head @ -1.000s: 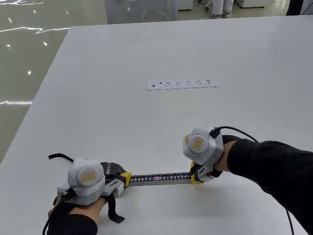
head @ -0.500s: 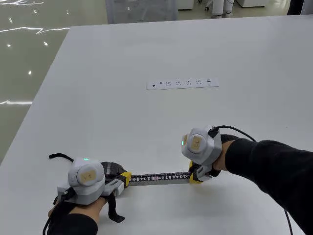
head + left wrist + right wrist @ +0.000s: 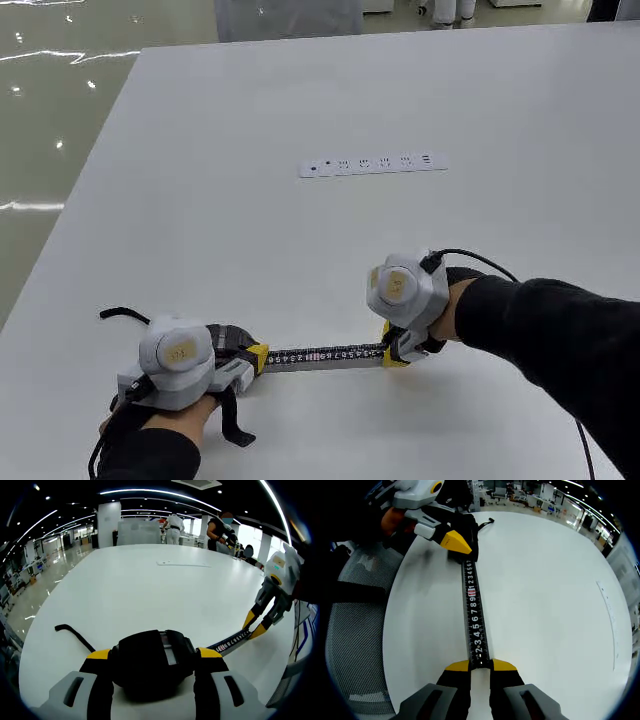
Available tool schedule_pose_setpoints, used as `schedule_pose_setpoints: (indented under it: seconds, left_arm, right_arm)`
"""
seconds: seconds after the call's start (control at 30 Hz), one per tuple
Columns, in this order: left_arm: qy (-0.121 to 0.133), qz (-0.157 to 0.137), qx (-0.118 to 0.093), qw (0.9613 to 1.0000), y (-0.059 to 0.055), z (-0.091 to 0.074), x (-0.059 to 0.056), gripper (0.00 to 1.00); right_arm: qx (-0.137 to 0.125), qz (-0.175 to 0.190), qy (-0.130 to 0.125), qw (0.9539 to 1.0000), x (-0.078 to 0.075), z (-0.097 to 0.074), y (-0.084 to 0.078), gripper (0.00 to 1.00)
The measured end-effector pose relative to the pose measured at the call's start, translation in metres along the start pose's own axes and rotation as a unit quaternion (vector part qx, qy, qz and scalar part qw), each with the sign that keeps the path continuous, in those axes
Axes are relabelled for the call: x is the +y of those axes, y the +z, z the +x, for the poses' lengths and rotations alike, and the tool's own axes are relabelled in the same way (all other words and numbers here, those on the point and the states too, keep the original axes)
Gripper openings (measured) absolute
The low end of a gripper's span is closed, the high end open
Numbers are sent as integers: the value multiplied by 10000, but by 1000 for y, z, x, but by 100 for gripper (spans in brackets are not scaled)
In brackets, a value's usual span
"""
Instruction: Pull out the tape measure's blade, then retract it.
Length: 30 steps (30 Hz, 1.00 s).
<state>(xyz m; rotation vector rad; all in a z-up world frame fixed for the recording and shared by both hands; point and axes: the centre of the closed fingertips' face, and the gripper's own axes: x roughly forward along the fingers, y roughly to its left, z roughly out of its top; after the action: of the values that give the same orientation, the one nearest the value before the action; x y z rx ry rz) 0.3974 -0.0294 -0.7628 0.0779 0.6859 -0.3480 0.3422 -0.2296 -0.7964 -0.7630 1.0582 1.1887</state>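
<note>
A black tape measure case (image 3: 152, 660) rests on the white table, clamped between the yellow-tipped jaws of my left gripper (image 3: 245, 362). Its black wrist strap (image 3: 120, 317) trails off to the left. The dark numbered blade (image 3: 325, 354) runs out from the case (image 3: 230, 340) to the right, flat over the table. My right gripper (image 3: 392, 352) is shut on the blade's end; the right gripper view shows the blade (image 3: 472, 615) leading from the right gripper (image 3: 479, 667) straight to the case (image 3: 465, 532). The left gripper view shows the right gripper (image 3: 257, 627) holding the blade (image 3: 231, 643).
A white power strip (image 3: 372, 164) lies in the middle of the white table (image 3: 300, 240), well beyond both grippers. The table's left edge meets a glossy floor. People stand in the background beyond the table's far end (image 3: 172, 527).
The right gripper has moved left toward the case, so the exposed blade is a little shorter. The left gripper and the case stay put.
</note>
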Motion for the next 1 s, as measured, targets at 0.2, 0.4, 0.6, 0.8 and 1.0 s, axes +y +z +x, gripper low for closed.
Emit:
schedule_pose_setpoints:
  seconds: [0.2, 0.4, 0.6, 0.8, 1.0]
  left_arm:
    - [3, -1, -2, 10000, 0, 0, 0, 60]
    - [5, -5, -7, 10000, 0, 0, 0, 60]
    - [1, -3, -8, 10000, 0, 1, 0, 60]
    - [3, -4, -6, 10000, 0, 1, 0, 60]
    - [3, -5, -6, 10000, 0, 1, 1, 60]
  right_arm:
    - [-5, -2, -12, 10000, -1, 1, 2, 9]
    - [15, 10, 21, 10000, -1, 2, 3, 9]
    - [19, 7, 37, 10000, 0, 3, 6, 9]
    - [18, -3, 28, 10000, 1, 3, 8, 9]
    - [19, 16, 30, 10000, 1, 4, 9, 9]
